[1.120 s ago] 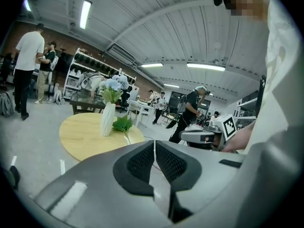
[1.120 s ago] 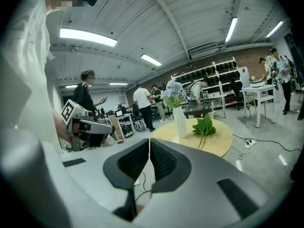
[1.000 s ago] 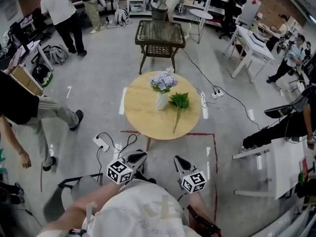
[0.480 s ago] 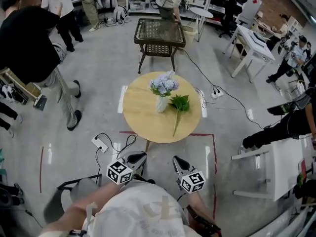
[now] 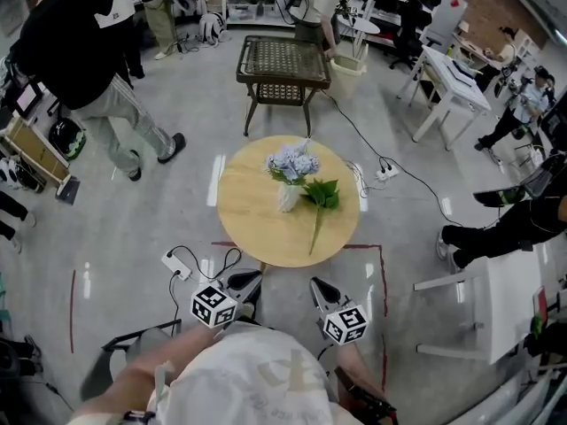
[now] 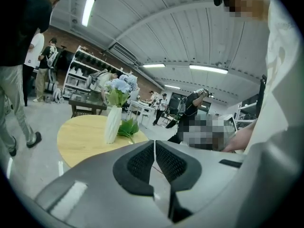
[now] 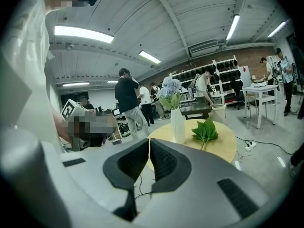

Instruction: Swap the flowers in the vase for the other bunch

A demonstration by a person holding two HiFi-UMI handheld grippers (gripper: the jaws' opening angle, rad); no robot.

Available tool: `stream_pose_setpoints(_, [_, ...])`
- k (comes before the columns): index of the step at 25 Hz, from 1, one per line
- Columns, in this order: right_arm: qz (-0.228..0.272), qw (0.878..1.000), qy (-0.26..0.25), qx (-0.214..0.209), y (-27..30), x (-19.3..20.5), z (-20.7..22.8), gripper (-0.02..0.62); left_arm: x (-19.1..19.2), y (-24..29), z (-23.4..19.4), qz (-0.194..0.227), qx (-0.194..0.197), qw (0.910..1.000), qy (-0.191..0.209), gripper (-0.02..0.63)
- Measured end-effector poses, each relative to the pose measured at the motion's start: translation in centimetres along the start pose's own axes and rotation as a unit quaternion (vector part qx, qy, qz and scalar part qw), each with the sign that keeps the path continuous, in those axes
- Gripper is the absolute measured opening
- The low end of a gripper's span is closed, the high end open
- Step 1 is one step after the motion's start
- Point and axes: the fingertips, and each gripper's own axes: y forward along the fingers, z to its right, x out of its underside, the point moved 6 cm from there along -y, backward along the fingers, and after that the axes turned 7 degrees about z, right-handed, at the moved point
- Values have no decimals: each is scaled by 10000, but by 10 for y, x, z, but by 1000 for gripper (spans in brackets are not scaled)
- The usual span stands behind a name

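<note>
Left gripper [image 5: 251, 280] and right gripper [image 5: 320, 288], both clenched empty, point toward the vase [image 5: 289, 197] and leafy bunch [image 5: 321, 197] on the table [image 5: 255, 224] ahead.

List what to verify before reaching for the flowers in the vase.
1. Vase upright on the round table: ok.
2. Blue flowers in the vase, nothing over them: ok.
3. Green bunch lying on the table beside the vase: ok.
4. Left gripper empty: ok. Fingers apart for a grasp: not ok, they are shut.
5. Right gripper empty: ok. Fingers apart: not ok, they are shut.
6. Grippers over the table: not ok, both hang short of its near edge.
</note>
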Motion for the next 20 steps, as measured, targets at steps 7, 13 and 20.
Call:
stream_pose_setpoints(7, [-23, 10000, 4, 25, 19, -9, 10, 9, -12, 10, -21, -7, 10, 10000, -25, 15])
stream_pose_setpoints(13, [15, 10000, -13, 70, 35, -14, 23, 9, -20, 24, -40, 21, 18, 10000, -11, 15])
stream_pose_setpoints(20, [20, 9999, -29, 109, 54, -21, 39, 9, -34, 40, -60, 56, 70, 10000, 5, 15])
